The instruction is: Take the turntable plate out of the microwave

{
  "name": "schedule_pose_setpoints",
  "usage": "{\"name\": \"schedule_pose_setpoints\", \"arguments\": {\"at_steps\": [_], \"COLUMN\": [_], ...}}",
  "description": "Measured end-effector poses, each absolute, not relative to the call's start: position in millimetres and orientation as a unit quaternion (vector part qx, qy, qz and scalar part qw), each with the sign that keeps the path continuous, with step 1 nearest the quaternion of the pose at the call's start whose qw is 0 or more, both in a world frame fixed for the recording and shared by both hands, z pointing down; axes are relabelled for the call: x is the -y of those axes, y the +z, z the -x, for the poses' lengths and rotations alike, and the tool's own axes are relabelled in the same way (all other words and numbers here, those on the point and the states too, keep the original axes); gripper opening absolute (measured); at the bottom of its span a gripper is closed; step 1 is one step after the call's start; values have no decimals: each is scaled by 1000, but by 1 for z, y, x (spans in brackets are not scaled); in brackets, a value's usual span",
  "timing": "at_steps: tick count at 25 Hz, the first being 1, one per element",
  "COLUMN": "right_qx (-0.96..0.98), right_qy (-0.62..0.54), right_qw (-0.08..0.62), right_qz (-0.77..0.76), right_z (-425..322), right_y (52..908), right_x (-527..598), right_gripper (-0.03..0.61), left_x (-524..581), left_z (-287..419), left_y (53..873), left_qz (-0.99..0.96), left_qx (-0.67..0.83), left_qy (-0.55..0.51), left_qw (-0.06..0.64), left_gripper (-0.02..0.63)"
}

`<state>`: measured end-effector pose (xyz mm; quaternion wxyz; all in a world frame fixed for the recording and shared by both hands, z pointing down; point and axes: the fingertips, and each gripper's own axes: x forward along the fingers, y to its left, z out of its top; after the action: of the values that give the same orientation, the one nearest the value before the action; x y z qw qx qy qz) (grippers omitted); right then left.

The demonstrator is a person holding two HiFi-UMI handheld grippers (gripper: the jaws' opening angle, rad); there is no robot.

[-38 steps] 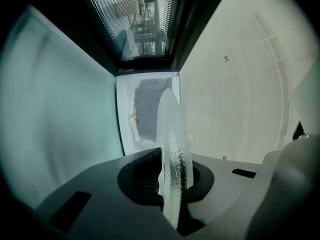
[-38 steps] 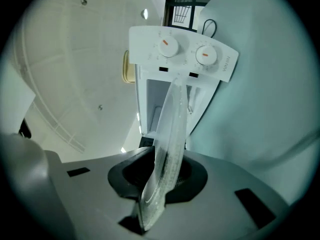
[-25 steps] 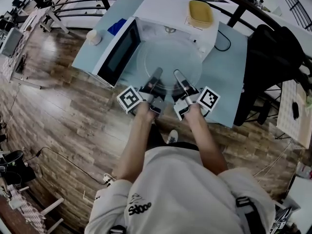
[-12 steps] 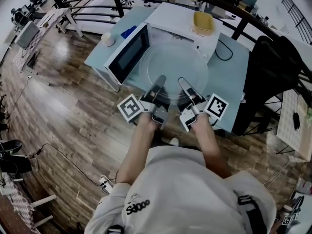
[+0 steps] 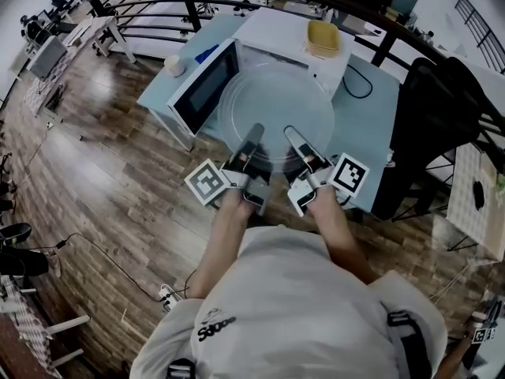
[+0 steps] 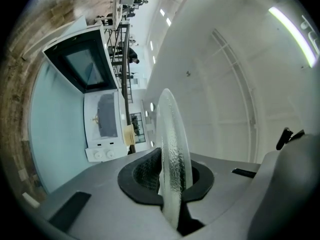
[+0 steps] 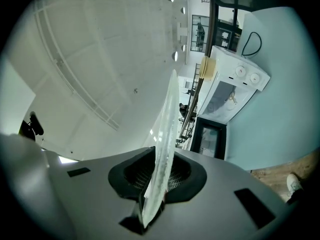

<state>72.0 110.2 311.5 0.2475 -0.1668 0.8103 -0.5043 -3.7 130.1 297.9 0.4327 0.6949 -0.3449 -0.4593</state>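
Left gripper [image 5: 254, 135] and right gripper [image 5: 293, 137] clamp the turntable plate's [image 5: 276, 101] near rim. It looks clear of the microwave [image 5: 272, 34] — next, a level set-down.

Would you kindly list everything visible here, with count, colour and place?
table: one, light blue, middle of the head view.
microwave: one, white, on table, door open.
plate: one, clear glass, held before the microwave.
dish: one, yellow, atop microwave.
cup: one, pale, table's left corner.
cable: one, black, on table right of microwave.
left gripper: one, grey, shut on plate's near rim.
right gripper: one, grey, shut on the same rim.
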Motion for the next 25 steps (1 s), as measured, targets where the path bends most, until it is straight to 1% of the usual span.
{"name": "schedule_pose_setpoints", "arguments": {"at_steps": [11,25], "right_qx": [-816,-807], "right_qy": [-496,-512], "right_qw": [250,240], "right_qz": [160,171], "right_z": [-72,-72], "right_y": [297,313], "right_x": [-113,-109], "right_gripper": [38,38], "left_x": [-132,-128], "left_z": [2,1], "left_y": [285,301], "left_qz": [-703,-693], "left_qx": [344,353], "left_qy": [-459,-450], "left_qw": [422,439], "left_gripper": [40,40]}}
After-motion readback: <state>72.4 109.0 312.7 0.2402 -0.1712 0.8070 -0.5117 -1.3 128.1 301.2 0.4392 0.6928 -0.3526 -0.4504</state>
